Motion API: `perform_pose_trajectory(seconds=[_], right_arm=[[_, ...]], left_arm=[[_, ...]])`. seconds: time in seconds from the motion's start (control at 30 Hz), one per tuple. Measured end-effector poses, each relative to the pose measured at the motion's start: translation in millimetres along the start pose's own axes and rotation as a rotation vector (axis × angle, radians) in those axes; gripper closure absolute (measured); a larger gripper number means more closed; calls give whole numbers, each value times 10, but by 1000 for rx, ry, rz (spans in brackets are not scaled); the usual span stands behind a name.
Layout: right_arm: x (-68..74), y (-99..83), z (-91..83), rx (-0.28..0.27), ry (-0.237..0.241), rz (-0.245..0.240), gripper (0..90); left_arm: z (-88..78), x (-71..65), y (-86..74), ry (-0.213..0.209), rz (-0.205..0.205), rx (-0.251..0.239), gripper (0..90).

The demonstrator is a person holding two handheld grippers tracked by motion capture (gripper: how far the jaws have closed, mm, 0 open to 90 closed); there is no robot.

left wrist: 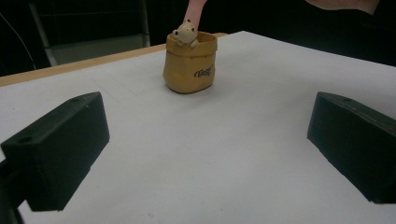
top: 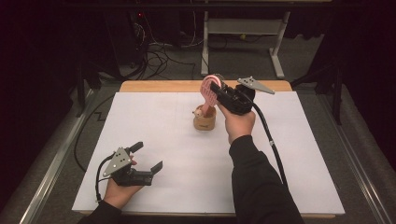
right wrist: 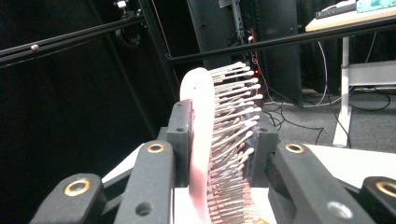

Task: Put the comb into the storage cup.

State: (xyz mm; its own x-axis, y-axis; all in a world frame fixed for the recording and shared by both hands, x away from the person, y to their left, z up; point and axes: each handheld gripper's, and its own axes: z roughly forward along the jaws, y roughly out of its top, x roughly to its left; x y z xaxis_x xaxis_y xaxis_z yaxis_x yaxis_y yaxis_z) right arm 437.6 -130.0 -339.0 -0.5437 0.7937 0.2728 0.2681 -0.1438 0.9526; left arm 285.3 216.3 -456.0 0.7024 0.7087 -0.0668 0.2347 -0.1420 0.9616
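My left claw (top: 148, 157) rests low at the near left of the white table (top: 154, 196), jaws spread wide with nothing between them. Looking along those jaws from the left gripper view, I see the little tan sack-shaped holder (left wrist: 190, 63) standing upright well ahead, a small bear figure (left wrist: 185, 33) peeking over its rim, with bare sheet between us. From there the holder lies far and to the right, well apart from this claw.

Moving right, the holder (top: 205, 120) sits near the middle of the table, toward the far edge. A pink hairbrush (top: 208, 92) stands in it: its handle runs down into the mouth beside the bear, and its paddle head rises above the rim, so its long axis is close to upright, leaning a little toward the left.

Further right, my right claw (top: 216, 89) is clamped narrow on the brush head. In the right gripper view the pink paddle (right wrist: 200, 140) is pressed against one pad and the white-tipped bristles (right wrist: 233, 116) fan out toward the other. This claw reaches in from the right of the holder and sits just above it.

What matters next, as I judge it, is that the brush axis points nearly straight up out of the holder, so any lift or seating should follow that line or the handle may tip the light holder. My right hand (top: 239, 122) is the nearer one by far.
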Motion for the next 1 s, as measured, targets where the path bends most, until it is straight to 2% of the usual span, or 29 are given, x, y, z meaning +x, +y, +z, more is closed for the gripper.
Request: perform_pose_trajectory(seconds=[1.0], right_arm=[[40,-65,111,27,0,-17,700]], left_arm=[[-6,-8,-2,1,-4,-8,0]])
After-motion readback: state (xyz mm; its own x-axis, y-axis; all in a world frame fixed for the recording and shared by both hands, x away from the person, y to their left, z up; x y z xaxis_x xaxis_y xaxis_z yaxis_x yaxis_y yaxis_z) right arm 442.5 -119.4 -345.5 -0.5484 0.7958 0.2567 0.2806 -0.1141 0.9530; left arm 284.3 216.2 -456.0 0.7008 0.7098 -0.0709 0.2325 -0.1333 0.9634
